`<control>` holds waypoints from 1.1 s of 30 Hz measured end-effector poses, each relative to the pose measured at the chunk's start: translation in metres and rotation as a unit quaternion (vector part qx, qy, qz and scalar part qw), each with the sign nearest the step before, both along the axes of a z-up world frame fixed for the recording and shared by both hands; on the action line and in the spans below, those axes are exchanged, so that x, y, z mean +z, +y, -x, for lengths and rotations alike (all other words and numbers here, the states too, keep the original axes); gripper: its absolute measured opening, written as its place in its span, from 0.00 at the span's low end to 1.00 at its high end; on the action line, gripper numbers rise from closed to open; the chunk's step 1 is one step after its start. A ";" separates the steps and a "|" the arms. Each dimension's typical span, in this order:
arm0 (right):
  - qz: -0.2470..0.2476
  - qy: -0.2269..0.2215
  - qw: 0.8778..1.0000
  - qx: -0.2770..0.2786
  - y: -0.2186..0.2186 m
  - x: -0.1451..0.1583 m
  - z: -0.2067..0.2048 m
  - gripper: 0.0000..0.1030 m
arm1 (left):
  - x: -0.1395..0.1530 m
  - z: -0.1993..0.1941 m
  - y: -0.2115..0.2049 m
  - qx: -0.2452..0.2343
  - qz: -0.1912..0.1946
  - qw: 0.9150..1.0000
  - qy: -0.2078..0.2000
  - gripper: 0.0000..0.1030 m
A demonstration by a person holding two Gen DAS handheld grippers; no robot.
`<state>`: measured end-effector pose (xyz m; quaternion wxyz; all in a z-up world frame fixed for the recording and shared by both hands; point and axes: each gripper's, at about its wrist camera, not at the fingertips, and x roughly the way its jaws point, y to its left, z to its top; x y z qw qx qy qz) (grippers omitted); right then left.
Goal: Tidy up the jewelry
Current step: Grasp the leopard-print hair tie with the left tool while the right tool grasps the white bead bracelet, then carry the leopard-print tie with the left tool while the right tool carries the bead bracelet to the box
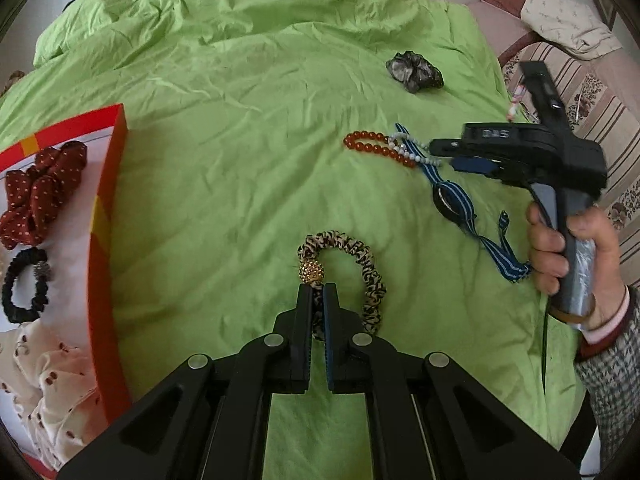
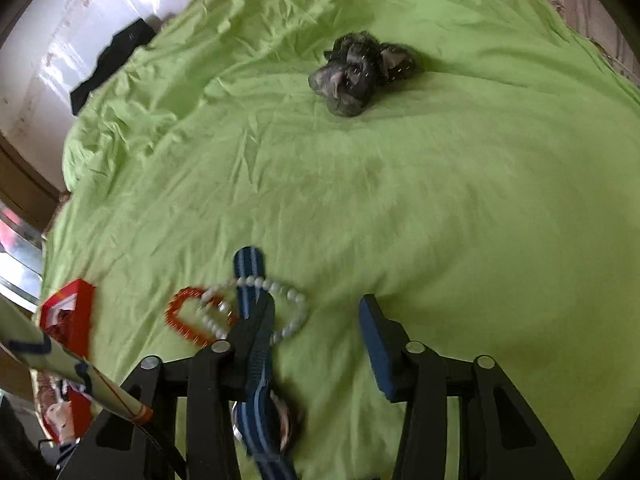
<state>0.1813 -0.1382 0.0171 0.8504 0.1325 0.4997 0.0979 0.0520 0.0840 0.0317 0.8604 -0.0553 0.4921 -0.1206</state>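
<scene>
The striped scrunchie point(image 1: 352, 276) lies on the green sheet point(image 1: 240, 160), and the left gripper point(image 1: 318, 292) is clamped on its band just below the gold bead point(image 1: 311, 274). Only a thin fold is caught, so it may slip out on the way to the box point(image 1: 108, 216) at the left. The right gripper point(image 2: 316, 312) stands apart over the white beads point(image 2: 288, 300), red beads point(image 2: 180, 316) and blue strap point(image 2: 248, 280). They overlap, so one pinch could drag all three.
</scene>
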 end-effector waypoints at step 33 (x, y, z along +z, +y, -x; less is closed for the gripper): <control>0.059 -0.142 0.986 0.061 0.052 0.134 0.119 0.06 | 0.122 0.079 0.064 0.050 -0.002 0.987 -0.150 0.04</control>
